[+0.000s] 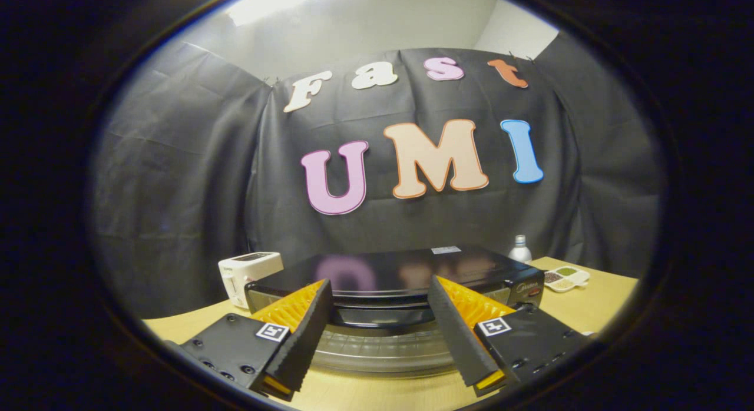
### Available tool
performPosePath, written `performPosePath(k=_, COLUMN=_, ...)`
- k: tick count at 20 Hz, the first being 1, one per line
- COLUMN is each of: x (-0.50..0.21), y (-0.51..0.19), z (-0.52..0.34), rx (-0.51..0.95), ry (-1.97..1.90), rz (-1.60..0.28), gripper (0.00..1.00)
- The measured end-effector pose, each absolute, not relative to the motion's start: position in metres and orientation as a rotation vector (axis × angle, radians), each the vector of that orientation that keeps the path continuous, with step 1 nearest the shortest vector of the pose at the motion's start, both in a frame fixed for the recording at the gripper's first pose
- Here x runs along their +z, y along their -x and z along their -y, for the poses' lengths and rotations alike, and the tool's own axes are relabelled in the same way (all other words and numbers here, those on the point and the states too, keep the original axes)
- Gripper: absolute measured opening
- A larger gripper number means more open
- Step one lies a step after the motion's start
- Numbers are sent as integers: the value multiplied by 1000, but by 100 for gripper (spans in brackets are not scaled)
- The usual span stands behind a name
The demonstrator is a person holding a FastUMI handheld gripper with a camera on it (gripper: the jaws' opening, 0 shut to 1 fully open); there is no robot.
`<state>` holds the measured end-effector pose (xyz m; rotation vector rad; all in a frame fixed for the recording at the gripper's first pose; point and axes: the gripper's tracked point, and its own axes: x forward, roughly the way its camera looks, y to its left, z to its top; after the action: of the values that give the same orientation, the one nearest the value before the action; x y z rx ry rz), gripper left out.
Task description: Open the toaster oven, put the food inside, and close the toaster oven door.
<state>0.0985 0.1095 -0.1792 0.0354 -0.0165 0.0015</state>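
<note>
I see toaster oven (394, 281) centre-low in frame, black, glossy top; door hard to judge, lower front cut off by fingers. Gripper (377, 334) spread wide, empty, fingers flanking oven front. Small divided dish (566, 278) right of oven, greenish and dark contents, unclear. White toaster (247, 272) at left.

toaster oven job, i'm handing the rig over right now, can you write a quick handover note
Gripper: open, holding nothing, fingers spread wide just in front of the toaster oven, level with its door.
Toaster oven: on the wooden table, door looks shut, its handle between the fingers.
Nearby: white toaster beside the oven on one side; bottle and a small compartment dish on the other.
Done: nothing that can be seen.
Left: open the door, put the food in, close it. The food can't be picked out from here.
</note>
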Motion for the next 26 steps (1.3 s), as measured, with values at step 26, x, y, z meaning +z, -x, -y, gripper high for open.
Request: performPosePath(k=26, x=-260, y=38, z=-110, rx=-18, ry=-20, rz=-245, gripper=99)
